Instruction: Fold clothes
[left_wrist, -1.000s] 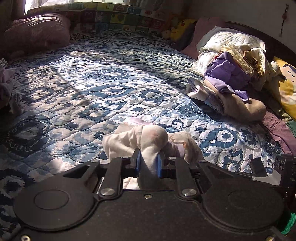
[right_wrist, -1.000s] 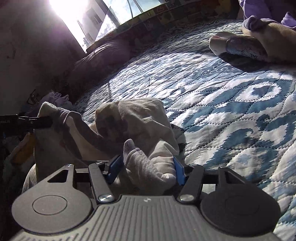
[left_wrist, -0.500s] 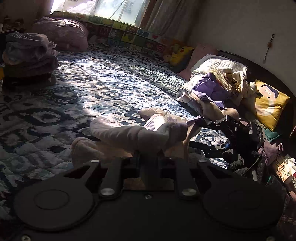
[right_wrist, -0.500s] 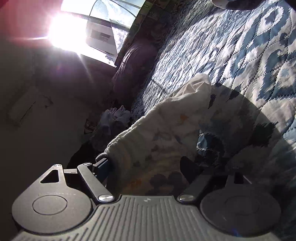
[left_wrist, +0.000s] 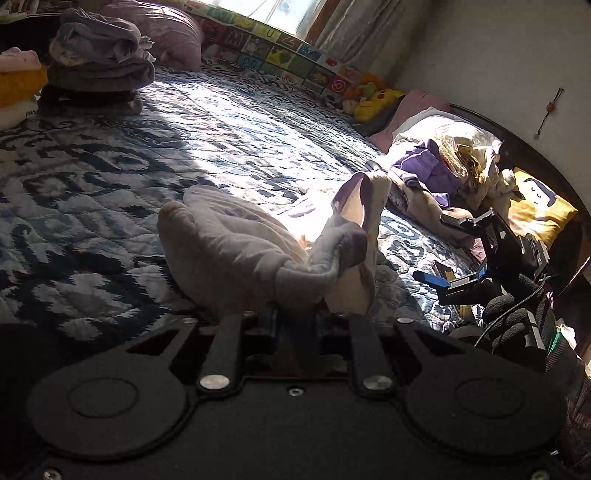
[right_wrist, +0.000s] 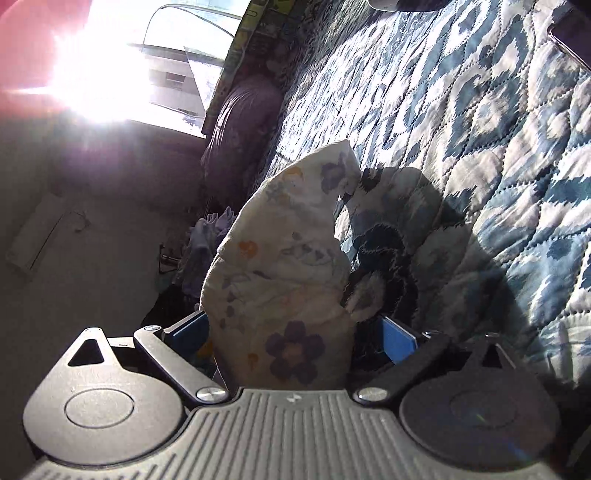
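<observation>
A bed covered by a blue-and-white patterned quilt carries everything. At its far left lies a stack of folded clothes, with a purple pillow just behind. On the right side sits a loose heap of unfolded clothes, purple, beige and cream, beside a yellow cushion. Soft toys rest at the far edge. A pale floral garment droops onto the near quilt.
</observation>
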